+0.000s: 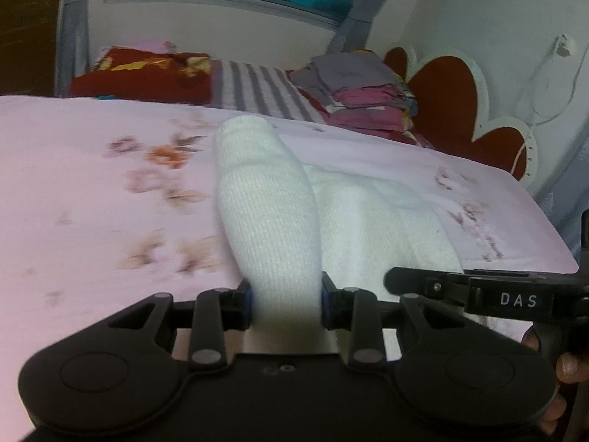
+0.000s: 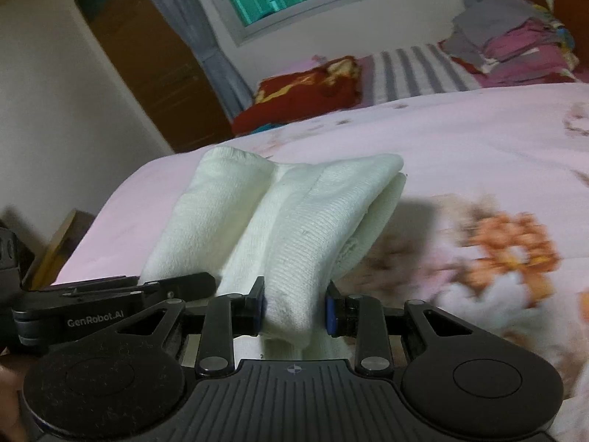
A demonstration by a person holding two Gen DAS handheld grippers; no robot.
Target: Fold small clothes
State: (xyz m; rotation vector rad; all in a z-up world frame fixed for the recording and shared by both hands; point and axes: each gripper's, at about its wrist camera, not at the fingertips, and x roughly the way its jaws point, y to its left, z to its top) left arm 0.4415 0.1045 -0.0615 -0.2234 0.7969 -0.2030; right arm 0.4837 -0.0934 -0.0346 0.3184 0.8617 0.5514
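White knitted cloth is clamped in both tools. The left gripper has its blue pads pressed on one bunched part of the white garment, and the right gripper is closed in the same way on another part of the same white garment, close beside it. The two tools are near each other, each one showing at the edge of the other's view.

From the pads the garment runs forward, lifted above the pink flowered bedsheet, with its far end folded over and partly hanging. It looks like a thick, soft knit: light, limp, not slippery, and not fragile. I judge it will sag wherever it is not supported, so the best hold is at two edges or corners kept apart, so the cloth stays flat while it is laid down.

Farther back on the bed are a striped cloth, a red flowered bundle and a pile of folded clothes.
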